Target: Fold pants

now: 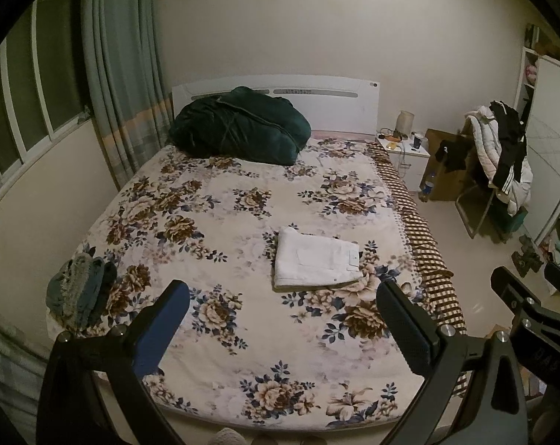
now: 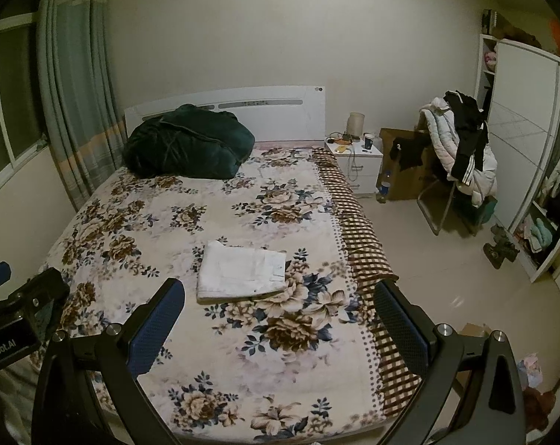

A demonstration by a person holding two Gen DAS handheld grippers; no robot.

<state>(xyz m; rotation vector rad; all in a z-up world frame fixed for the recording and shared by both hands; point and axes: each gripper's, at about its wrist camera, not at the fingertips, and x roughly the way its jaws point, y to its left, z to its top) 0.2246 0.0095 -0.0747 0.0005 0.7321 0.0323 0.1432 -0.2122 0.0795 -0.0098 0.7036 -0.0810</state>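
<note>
White pants [image 1: 317,259] lie folded in a neat rectangle on the floral bed [image 1: 224,352], right of centre, near the checked edge strip. Left gripper [image 1: 283,330] is spread wide and empty, held above the foot of the bed, well apart from the pants. Right gripper [image 2: 280,326] is also wide and empty, same height, beside the left one. Dark green blanket [image 1: 239,128] is bunched at the headboard. Grey-green clothes pile [image 1: 79,289] sits at the bed's left edge. Chair [image 2: 461,163] draped with clothes stands by the nightstand [image 2: 357,163].
</note>
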